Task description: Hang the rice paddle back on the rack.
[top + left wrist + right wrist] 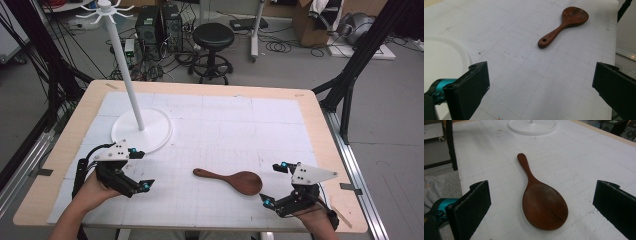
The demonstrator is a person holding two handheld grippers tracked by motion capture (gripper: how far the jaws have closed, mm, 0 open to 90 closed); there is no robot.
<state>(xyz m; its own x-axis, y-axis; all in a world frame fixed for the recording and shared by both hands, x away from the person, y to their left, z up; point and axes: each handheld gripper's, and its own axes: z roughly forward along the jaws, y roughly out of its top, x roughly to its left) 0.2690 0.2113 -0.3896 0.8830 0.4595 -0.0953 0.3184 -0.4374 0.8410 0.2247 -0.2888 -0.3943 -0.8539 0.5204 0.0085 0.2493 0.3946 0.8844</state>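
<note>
A: Where does the wooden spoon [231, 180] lie?

B: Flat on the white grid mat [220, 125] that covers the desk [320, 135], towards the near edge and a little right of the middle. Its bowl points to the right edge, its handle to the left. Nothing touches it.

A: And the claws?

B: The left claw [139, 170] hovers near the near left corner, jaws wide apart and holding nothing. The right claw [274, 183] sits near the near right corner, just beside the spoon's bowl, also spread wide and holding nothing. In the right gripper view the spoon [539, 197] lies between the two black jaws but farther out along the mat, bowl nearest the camera.

A: Any containers?

B: None on the desk. The nearest thing to one is the round white base [142, 131] of the stand [122, 55], a flat disc towards the left side, with nothing on it but its own pole.

A: What is cut off or hard to read?

B: The spoon handle has a hole near its end and some dark lettering in the left gripper view [562, 26], too small to read. The base [446, 56] is cut by the left edge there, and in the right gripper view the base [532, 127] is cropped at the top, so the pole hardly shows. The person's forearms leave the high view at the bottom.
</note>
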